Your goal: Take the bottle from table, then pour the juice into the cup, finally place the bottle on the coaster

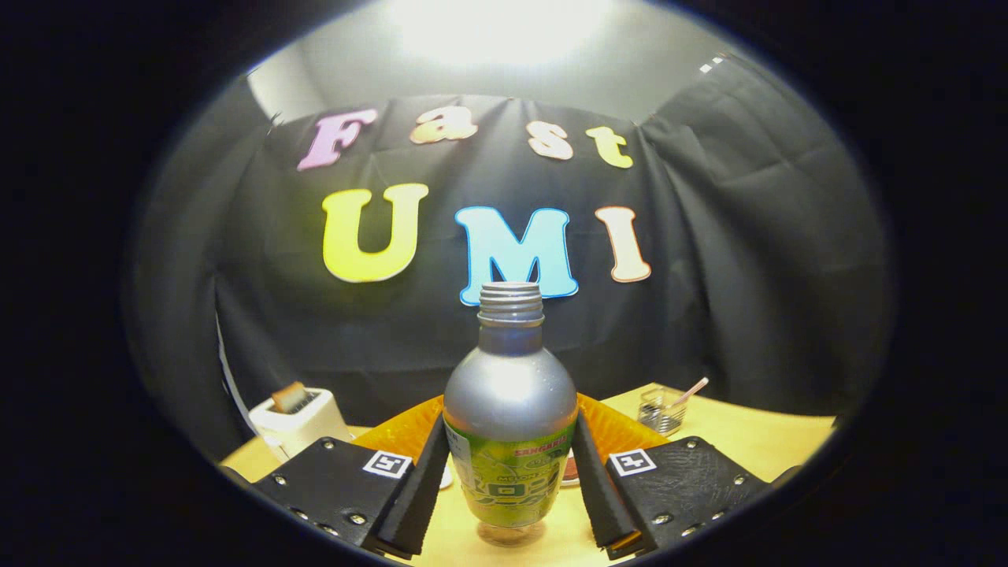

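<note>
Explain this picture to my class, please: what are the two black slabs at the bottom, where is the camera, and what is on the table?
The camera rides on a hand-held gripper and looks forward along its two black fingers, the slabs you see. They stand on either side of a silver bottle with a green label and no cap, touching or nearly touching it, so a firm grip cannot be confirmed. The bottle is upright on the wooden table. Behind it lies something orange. Further off stand a white toaster holding a slice, and a small clear glass container with a pink stick in it.
</note>
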`<state>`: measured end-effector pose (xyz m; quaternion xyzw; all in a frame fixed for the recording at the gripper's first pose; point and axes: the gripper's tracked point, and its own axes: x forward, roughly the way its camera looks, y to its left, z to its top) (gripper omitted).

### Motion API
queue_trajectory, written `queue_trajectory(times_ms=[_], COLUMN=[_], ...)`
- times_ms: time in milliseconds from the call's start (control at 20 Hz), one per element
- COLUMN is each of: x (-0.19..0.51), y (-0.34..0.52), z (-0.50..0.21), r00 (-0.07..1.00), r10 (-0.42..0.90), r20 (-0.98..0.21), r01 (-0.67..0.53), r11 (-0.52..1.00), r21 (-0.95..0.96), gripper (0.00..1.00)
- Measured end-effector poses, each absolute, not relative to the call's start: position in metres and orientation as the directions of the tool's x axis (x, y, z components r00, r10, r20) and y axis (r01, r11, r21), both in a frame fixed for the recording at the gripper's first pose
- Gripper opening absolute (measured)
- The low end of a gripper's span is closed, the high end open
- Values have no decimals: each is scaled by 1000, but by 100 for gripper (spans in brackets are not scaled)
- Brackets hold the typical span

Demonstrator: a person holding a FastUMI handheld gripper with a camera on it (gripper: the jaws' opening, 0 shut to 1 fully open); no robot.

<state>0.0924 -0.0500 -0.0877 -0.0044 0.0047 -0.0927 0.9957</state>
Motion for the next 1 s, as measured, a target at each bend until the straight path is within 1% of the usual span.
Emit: queue_trajectory(times_ms=[100, 350, 700, 1000], x=[98, 108, 117, 127], y=[-42, -35, -34, -37], z=[-94, -120, -144, -180], r00=[985, 988, 988, 986], r10=[-169, -146, -140, -135], r20=[-22, -51, -60, -96], r01=[168, 145, 140, 134], r11=[985, 989, 990, 991], r21=[-33, -12, -12, -16], gripper=[77, 77, 77, 77])
